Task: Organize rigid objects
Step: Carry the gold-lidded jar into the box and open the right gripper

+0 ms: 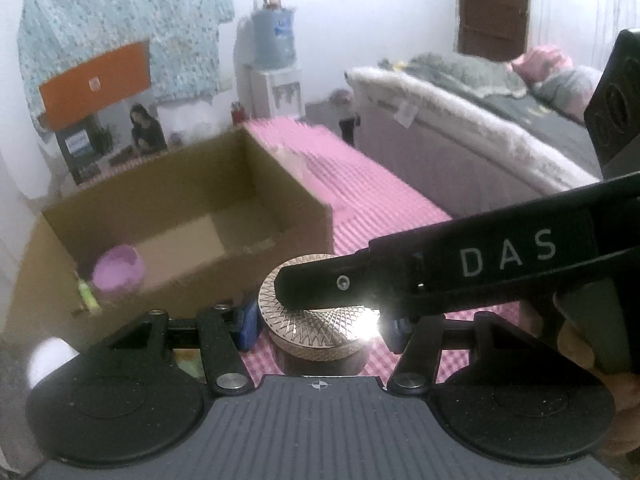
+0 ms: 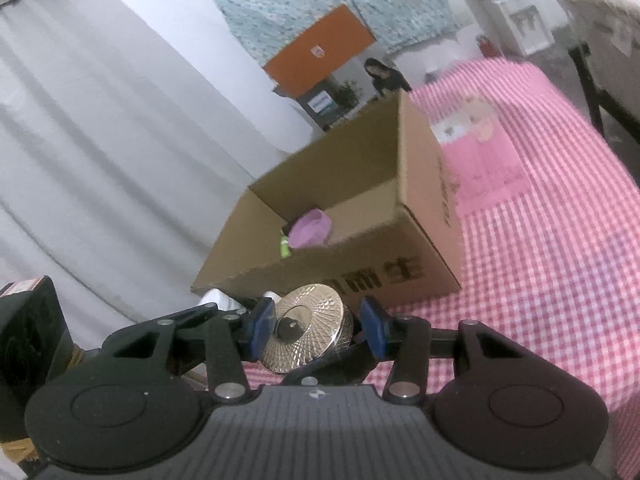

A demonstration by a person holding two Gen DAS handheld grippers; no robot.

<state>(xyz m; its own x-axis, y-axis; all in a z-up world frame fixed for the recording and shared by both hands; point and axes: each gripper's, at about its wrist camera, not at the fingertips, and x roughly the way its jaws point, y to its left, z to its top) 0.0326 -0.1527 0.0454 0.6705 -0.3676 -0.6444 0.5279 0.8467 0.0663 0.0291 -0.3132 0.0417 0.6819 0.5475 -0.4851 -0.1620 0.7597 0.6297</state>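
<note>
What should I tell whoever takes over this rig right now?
Left gripper: shut on the gold-lidded tin, lifted above the pink checked cloth.
Right gripper: shut on the same tin.
Cardboard box: open just ahead, already holding a purple bowl and a small green item.
Left to do: carry the tin over the box wall, set it inside, then release both grippers.

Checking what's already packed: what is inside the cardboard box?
A purple bowl and a small green item sit in one corner of the cardboard box; its near wall hides the floor below them.
</note>
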